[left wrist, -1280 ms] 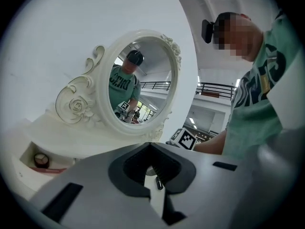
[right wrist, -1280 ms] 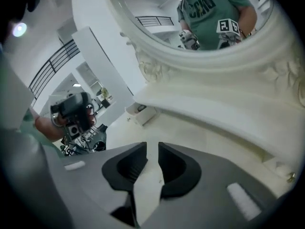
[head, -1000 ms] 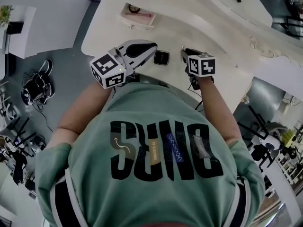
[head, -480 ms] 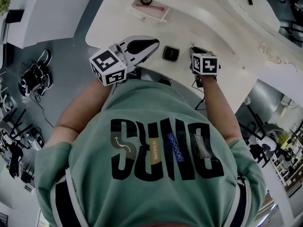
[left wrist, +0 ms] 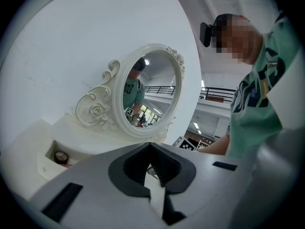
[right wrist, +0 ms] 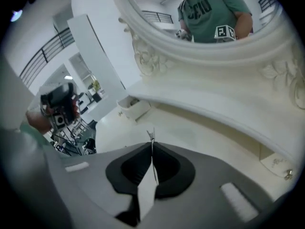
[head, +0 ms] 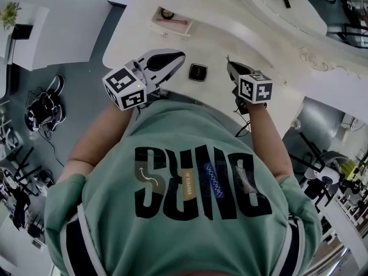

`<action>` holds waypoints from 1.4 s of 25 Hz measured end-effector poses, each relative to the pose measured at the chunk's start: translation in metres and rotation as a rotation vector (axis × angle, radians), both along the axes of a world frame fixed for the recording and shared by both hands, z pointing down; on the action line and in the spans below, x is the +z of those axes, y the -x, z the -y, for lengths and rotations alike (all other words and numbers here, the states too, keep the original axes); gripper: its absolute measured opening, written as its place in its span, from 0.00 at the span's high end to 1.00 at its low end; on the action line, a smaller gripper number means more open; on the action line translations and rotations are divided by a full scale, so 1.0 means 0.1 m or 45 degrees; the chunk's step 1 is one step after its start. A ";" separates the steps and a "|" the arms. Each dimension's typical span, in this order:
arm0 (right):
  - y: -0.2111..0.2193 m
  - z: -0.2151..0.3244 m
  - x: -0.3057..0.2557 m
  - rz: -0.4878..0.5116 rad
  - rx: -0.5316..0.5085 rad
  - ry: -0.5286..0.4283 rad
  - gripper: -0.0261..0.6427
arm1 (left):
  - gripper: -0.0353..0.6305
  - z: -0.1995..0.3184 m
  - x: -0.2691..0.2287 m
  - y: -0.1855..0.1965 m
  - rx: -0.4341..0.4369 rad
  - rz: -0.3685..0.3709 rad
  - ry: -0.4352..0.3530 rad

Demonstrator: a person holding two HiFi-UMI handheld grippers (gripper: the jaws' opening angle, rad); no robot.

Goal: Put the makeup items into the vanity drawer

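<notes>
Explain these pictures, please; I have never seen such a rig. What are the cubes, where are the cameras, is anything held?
A person holds two hand-held clamps: the left gripper and the right gripper. The patterned cubes are part of them. One picture looks down from the person's head; the other two look along each gripper's jaws. Both pairs of jaws are together, holding nothing. On the white vanity table a black compact lies between the grippers; farther off, a small open drawer holds a few items. An oval mirror stands behind.
</notes>
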State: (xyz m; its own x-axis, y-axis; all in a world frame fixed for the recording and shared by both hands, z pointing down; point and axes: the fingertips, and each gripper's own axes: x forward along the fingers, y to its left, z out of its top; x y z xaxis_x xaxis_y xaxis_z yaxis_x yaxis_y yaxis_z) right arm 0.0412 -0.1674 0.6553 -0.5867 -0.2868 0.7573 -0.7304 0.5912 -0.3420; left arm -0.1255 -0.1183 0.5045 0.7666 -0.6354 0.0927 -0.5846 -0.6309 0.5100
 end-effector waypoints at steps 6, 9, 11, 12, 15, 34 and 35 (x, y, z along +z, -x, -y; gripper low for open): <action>-0.30 0.18 -1.20 0.336 0.087 -0.221 0.93 | 0.95 0.17 -0.57 -0.24 0.038 -0.030 -0.092; -0.53 0.21 -1.78 0.479 0.113 -0.348 0.93 | 0.95 0.28 -0.87 -0.42 0.059 -0.042 -0.143; -0.69 0.21 -2.12 0.571 0.120 -0.426 0.93 | 0.95 0.36 -1.04 -0.55 0.072 -0.048 -0.174; -0.77 0.20 -2.27 0.607 0.122 -0.460 0.93 | 0.95 0.39 -1.11 -0.61 0.078 -0.050 -0.187; -0.98 0.16 -2.61 0.683 0.132 -0.548 0.93 | 0.95 0.47 -1.32 -0.80 0.098 -0.056 -0.224; -1.41 0.09 -3.17 0.864 0.126 -0.729 0.93 | 0.95 0.52 -1.60 -1.18 0.163 -0.023 -0.289; -1.39 0.10 -3.16 0.861 0.121 -0.728 0.93 | 0.95 0.52 -1.60 -1.18 0.162 -0.022 -0.289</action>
State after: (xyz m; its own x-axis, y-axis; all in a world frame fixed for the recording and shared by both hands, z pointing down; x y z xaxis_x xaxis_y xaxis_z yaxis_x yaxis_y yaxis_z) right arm 0.1803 -0.1770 0.3394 -0.8110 -0.5848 -0.0161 -0.5337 0.7508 -0.3891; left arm -0.0079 -0.1702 0.3449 0.8421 -0.5366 -0.0551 -0.4853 -0.7983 0.3567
